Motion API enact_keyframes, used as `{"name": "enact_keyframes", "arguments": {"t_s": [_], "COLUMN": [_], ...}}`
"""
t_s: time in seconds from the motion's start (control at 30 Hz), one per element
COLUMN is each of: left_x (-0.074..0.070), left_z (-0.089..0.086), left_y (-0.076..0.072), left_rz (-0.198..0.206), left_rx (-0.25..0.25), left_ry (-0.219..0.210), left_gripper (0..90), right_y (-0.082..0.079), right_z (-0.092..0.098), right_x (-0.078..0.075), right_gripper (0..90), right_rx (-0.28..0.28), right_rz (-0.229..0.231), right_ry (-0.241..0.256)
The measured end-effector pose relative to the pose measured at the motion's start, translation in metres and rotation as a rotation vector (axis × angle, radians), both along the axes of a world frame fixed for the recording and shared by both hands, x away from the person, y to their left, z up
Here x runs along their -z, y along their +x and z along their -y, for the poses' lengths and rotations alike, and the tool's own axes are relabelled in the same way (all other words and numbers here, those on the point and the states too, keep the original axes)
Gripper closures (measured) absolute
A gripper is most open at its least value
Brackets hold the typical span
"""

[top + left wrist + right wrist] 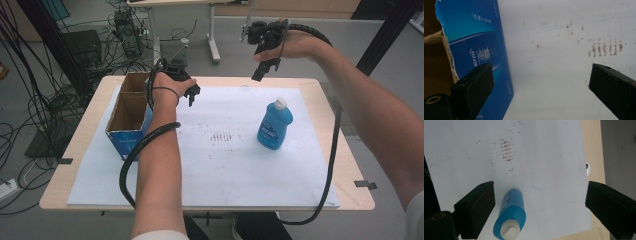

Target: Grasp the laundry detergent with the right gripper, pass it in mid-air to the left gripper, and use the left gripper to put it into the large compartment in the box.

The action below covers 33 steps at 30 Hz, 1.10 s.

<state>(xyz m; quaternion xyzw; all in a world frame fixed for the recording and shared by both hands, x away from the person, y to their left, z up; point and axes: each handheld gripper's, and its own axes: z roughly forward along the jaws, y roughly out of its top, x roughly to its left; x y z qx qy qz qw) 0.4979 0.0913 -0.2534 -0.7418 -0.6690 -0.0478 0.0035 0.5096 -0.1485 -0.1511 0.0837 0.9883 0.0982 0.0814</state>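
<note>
Overhead, both tools [191,96] [264,65] hang apart; right gripper view shows bottle [510,216] cap.

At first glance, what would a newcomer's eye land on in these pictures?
The blue bottle with its white cap, standing upright on the white sheet right of centre. Next, the open cardboard box with blue sides at the sheet's left edge. The left claw hangs open beside the box, and the right claw is raised, open, above the table's far edge.

Box [129,114] at table's [330,100] left, bottle [274,124] upright at right.
</note>
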Motion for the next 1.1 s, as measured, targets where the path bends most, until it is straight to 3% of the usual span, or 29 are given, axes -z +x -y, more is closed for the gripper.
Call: {"name": "enact_keyframes", "arguments": {"t_s": [1.1], "left_x": [-0.0064], "left_z": [0.0011], "left_y": [-0.0021], "left_rz": [0.005], "left_rx": [0.005], "left_ry": [0.008], "left_gripper": [6.5], "right_y": [-0.0044], "right_z": [0.0055], "right_x": [-0.0047], "right_gripper": [9.5], "right_rx": [0.027], "right_rz": [0.008], "right_ry": [0.007]}}
